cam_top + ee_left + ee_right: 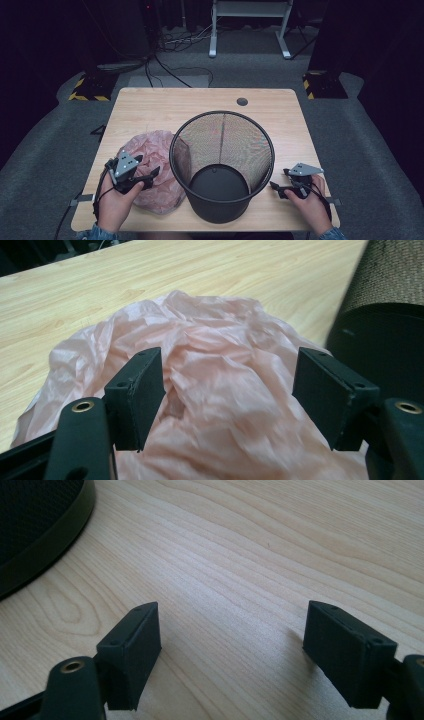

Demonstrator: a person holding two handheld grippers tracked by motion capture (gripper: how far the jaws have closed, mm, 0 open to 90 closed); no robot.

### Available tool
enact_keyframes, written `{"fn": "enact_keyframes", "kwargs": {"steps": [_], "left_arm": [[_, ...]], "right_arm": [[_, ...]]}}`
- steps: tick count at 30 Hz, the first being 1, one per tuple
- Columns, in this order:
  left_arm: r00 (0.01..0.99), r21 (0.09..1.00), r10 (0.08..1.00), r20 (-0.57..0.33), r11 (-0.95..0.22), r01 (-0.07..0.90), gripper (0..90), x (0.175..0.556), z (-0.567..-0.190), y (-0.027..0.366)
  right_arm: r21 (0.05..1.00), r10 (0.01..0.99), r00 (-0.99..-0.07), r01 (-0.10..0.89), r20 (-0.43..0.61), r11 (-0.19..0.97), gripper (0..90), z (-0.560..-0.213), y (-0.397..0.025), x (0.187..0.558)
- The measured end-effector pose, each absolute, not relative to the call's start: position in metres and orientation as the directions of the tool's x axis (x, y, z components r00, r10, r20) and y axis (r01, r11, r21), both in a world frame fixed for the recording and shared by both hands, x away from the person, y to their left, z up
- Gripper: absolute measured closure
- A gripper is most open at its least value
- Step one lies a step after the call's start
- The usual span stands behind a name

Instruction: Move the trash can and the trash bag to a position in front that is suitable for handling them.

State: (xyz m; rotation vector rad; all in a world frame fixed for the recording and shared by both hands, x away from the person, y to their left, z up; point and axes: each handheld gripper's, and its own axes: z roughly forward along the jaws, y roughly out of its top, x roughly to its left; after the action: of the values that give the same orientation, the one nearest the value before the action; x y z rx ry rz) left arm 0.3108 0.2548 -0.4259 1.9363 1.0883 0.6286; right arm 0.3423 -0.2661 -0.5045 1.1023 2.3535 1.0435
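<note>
You are holding your left gripper (150, 176) with its jaws spread wide and nothing between them, hovering over the crumpled pale-pink plastic bag (150, 152), which is lying on the light wooden table (150, 105) at nine o'clock of the black wire-mesh waste bin (222, 165), just beside its wall. Your right gripper (276, 187) is sitting released and empty near the bare tabletop at the bin's four o'clock.
</note>
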Motion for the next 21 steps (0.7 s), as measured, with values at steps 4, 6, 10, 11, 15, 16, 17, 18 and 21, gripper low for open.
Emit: {"fn": "enact_keyframes", "kwargs": {"steps": [4,6,10,11,15,16,17,18,21], "left_arm": [[0.494,0.835,0.869,0.035,-0.297,0.463,25.3,0.322,-0.434,0.255],[0.486,0.834,0.874,0.022,-0.284,0.473,25.3,0.329,-0.441,0.257],[0.477,0.819,0.879,0.004,-0.276,0.503,23.4,0.341,-0.459,0.261],[0.474,0.810,0.881,-0.005,-0.274,0.518,22.8,0.343,-0.463,0.262],[0.460,0.767,0.887,-0.039,-0.268,0.583,22.3,0.351,-0.481,0.265],[0.455,0.757,0.889,-0.045,-0.267,0.596,22.2,0.352,-0.484,0.265],[0.457,0.753,0.888,-0.048,-0.269,0.601,21.7,0.353,-0.487,0.264],[0.454,0.745,0.890,-0.049,-0.270,0.609,21.7,0.353,-0.488,0.263],[0.451,0.731,0.892,-0.030,-0.288,0.619,20.9,0.355,-0.492,0.261]], "right_arm": [[0.740,0.767,-0.642,0.516,0.001,0.431,23.1,-0.505,-0.266,0.342],[0.740,0.766,-0.642,0.516,0.002,0.431,23.0,-0.505,-0.266,0.342],[0.740,0.766,-0.643,0.516,0.002,0.431,23.0,-0.505,-0.266,0.342],[0.741,0.766,-0.643,0.516,0.002,0.431,23.1,-0.505,-0.266,0.342],[0.740,0.766,-0.643,0.516,0.002,0.431,23.1,-0.505,-0.266,0.341],[0.740,0.766,-0.643,0.516,0.002,0.431,23.1,-0.505,-0.266,0.341],[0.740,0.766,-0.643,0.516,0.002,0.431,23.0,-0.505,-0.266,0.341],[0.740,0.766,-0.643,0.516,0.002,0.431,23.0,-0.505,-0.266,0.341],[0.740,0.765,-0.644,0.515,0.002,0.432,23.0,-0.505,-0.266,0.341]]}}
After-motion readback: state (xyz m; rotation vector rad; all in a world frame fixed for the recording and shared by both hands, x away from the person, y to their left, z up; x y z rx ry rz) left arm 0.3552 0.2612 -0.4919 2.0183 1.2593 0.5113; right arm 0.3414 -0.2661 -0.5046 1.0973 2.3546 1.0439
